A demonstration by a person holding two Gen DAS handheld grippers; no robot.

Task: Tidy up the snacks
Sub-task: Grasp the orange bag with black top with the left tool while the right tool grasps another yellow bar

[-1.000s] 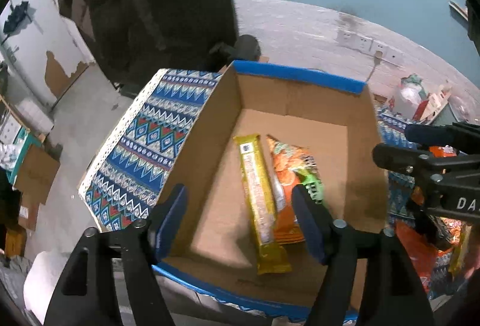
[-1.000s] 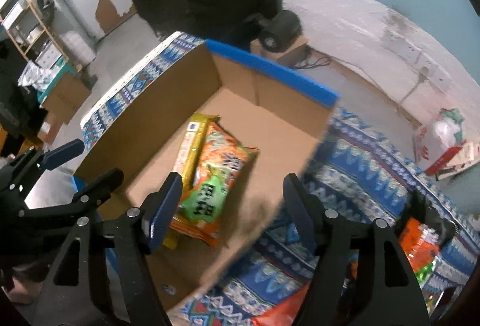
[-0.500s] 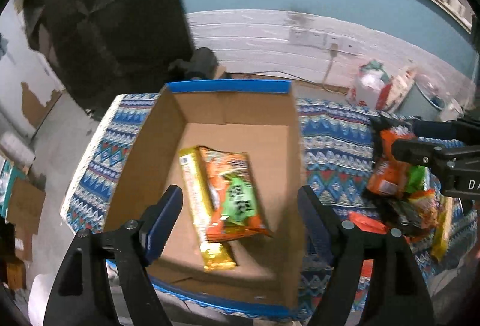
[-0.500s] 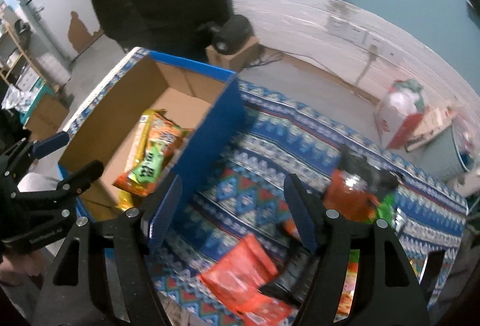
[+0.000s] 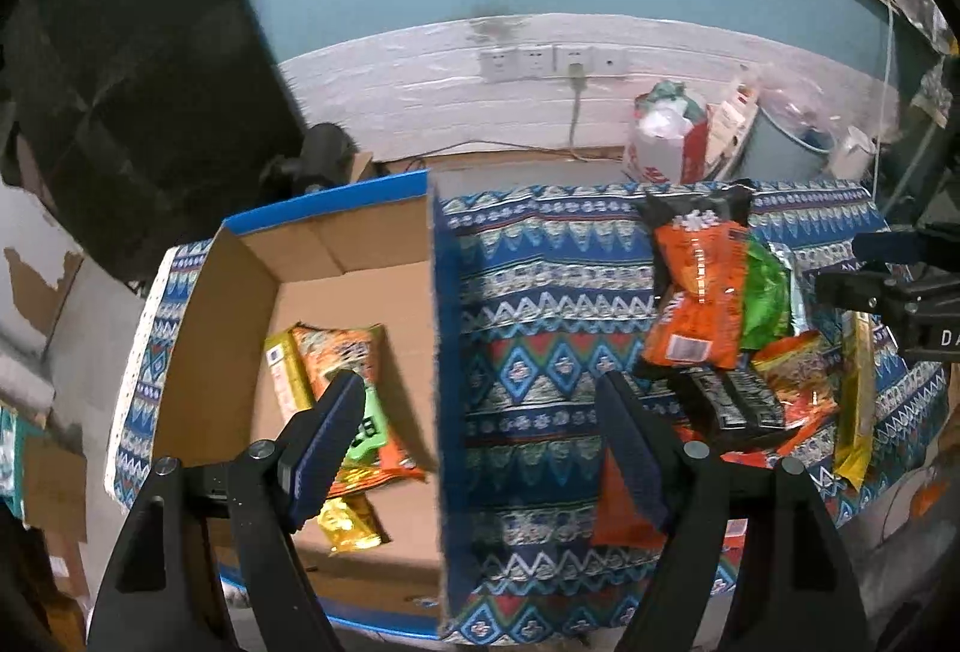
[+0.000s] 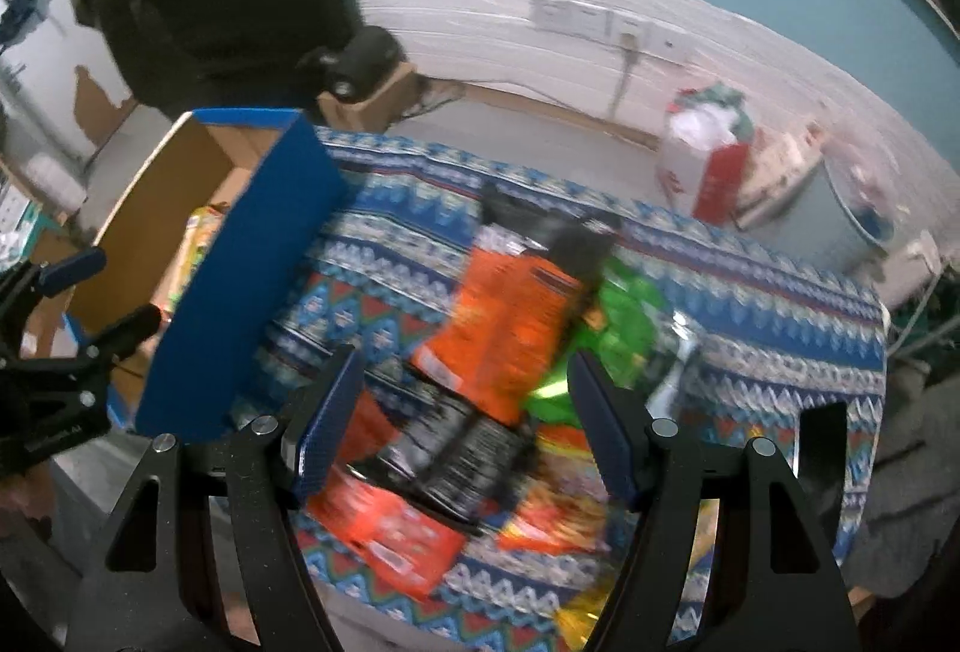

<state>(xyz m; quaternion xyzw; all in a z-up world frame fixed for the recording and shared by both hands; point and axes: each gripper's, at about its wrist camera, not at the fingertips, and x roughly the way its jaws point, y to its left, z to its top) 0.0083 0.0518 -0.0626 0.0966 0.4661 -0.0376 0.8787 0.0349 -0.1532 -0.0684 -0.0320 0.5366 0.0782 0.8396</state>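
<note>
- Snacks lie in two groups about the cardboard box (image 5: 360,256): a yellow bar (image 5: 288,382) and an orange-green packet (image 5: 354,400) inside it, and a loose pile (image 5: 720,340) on the counter (image 5: 540,304) to the box's right.
- Left gripper (image 5: 480,448): jaws apart and empty, straddling the box's right wall.
- Right gripper (image 6: 462,430): jaws wide and empty, hovering over the pile, well right of the box.
- Step in hand, as judged: fetch the next snack. Pick a top item, the large orange bag (image 6: 510,328) or the black packet (image 6: 456,448), and close on a flat edge (crinkly film slips).
- Bags overlap; lifting a lower one may drag its neighbours.
- Obstacle: the box's blue right wall (image 6: 240,286) stands tall between pile and interior; carry the load over it.
- Behind the box: wall sockets (image 5: 552,63), a white-red bag (image 5: 666,141).
</note>
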